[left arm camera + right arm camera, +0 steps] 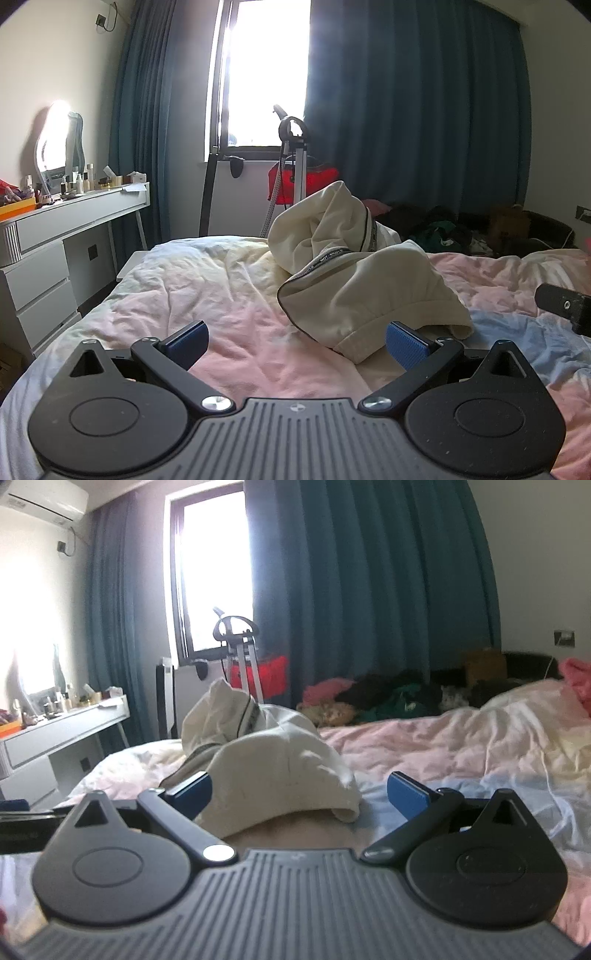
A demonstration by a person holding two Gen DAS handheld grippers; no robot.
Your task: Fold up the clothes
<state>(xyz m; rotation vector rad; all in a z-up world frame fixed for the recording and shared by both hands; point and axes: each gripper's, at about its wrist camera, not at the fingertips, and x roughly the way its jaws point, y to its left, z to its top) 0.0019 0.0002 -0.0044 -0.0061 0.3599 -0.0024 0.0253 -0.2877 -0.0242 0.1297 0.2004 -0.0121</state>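
- The left wrist view looks forward from just behind the left gripper, low over the bed, tilted slightly down towards the window and blue curtains.
- A crumpled cream garment lies close ahead, right of centre.
- The right wrist view looks from behind the right gripper, lower and closer: the cream garment fills the space ahead, left of centre.
- Both views share the garment, the bed, the window, the curtains, the desk at far left and a garment steamer stand ahead.
- The right gripper's edge shows at the right of the left view.
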